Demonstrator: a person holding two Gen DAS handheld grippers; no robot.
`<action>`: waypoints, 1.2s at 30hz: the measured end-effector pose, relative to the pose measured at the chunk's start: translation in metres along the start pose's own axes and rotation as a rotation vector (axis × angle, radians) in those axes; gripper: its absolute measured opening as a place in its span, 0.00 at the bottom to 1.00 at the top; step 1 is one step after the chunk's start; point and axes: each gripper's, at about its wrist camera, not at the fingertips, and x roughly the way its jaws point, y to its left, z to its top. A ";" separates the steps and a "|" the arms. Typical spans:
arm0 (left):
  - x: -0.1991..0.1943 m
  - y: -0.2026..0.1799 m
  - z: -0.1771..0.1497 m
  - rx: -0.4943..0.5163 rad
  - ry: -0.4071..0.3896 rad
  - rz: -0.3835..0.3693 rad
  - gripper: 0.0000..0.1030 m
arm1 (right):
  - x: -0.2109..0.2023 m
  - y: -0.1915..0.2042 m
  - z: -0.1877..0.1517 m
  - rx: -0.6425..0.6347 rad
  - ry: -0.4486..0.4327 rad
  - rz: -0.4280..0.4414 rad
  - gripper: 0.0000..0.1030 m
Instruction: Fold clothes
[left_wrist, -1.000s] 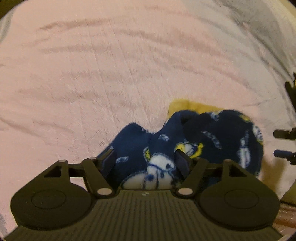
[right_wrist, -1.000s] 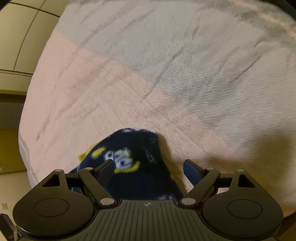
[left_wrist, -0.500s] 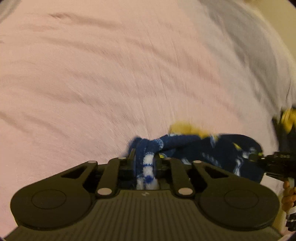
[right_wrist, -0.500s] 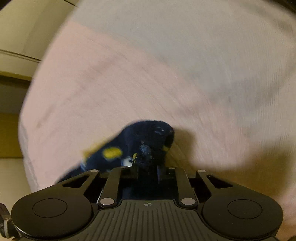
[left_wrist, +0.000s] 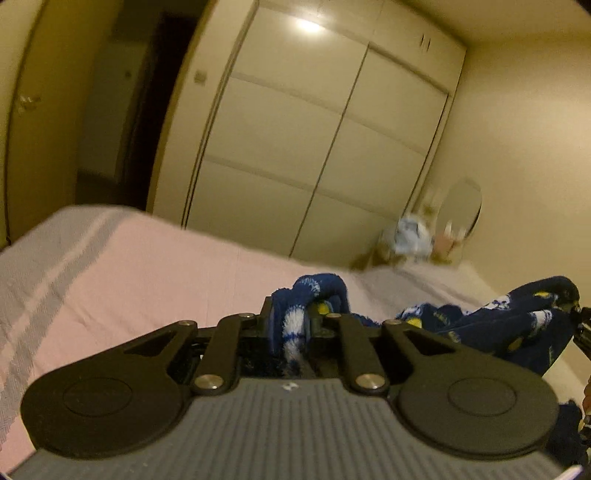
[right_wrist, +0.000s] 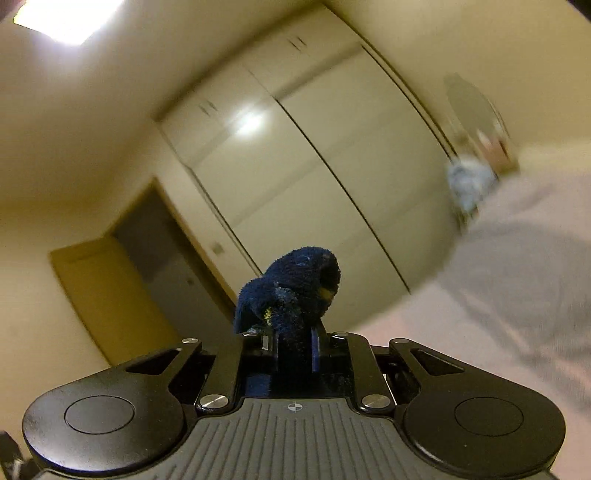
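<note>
The fleece garment (left_wrist: 491, 325) is navy blue, printed with white and yellow figures; the bunch nearest the left tongs (left_wrist: 290, 326) shows brighter blue with white streaks. In the right wrist view the garment reads almost solid navy with a yellow fleck. Both tongs are black with grey ribbed bodies. The bedspread (left_wrist: 147, 266) is pale pink with grey-white stripes. The wardrobe doors (left_wrist: 314, 140) are cream.

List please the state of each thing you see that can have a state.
Left gripper: shut on garment.
Right gripper: shut on garment.
Garment: bunched, held at two places, lifted.
Bed cover: spread flat.
Wardrobe doors: closed.
</note>
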 end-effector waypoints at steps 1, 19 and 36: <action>-0.013 0.001 -0.007 -0.007 0.000 0.014 0.18 | -0.012 0.001 -0.002 -0.005 0.011 -0.018 0.14; -0.010 0.066 -0.167 -0.116 0.605 0.254 0.26 | -0.111 -0.109 -0.147 0.221 0.600 -0.893 0.41; 0.111 0.015 -0.205 -0.022 0.755 0.178 0.39 | -0.145 -0.191 -0.227 0.609 0.607 -0.981 0.63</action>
